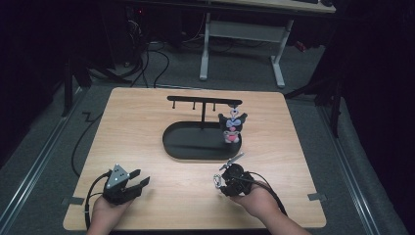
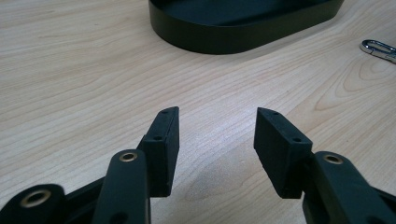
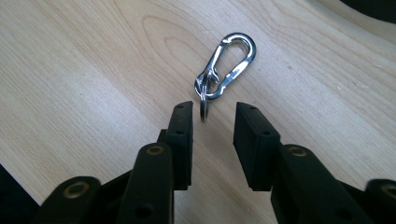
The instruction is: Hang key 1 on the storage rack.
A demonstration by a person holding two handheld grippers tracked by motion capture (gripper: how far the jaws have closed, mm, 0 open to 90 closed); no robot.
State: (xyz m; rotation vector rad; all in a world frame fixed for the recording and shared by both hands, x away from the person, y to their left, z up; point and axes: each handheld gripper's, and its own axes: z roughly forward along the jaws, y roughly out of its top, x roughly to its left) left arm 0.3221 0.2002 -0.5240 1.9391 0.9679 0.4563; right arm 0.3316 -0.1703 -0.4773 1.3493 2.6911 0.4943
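1. Right gripper [image 3: 212,116] sat low over the table [image 1: 147,127], near the front edge on the person's right. Jaws apart, nothing between them.
2. Silver carabiner [image 3: 227,65] lay flat on the wood just ahead of the right gripper's jaw tips. A small key ring [image 3: 203,103] hung off its lower end and reached toward the gap between the jaws. Contact with the jaws could not be confirmed; it looked just clear of them.
3. In the high view the carabiner [image 1: 216,182] showed just left of the right gripper [image 1: 234,177], in front of the black oval tray [image 1: 172,142].
4. Left gripper [image 2: 217,128] rested front left on the table, well apart from the carabiner. Jaws apart, empty, bare wood between them.
5. The left gripper view caught the carabiner's end [image 2: 378,48] at far right, with the tray wall [image 2: 219,37] ahead.
6. Black stand [image 1: 203,101] with a hook bar rose from the tray. A plush toy [image 1: 232,127] hung from the bar's right end, above the tray's right edge.
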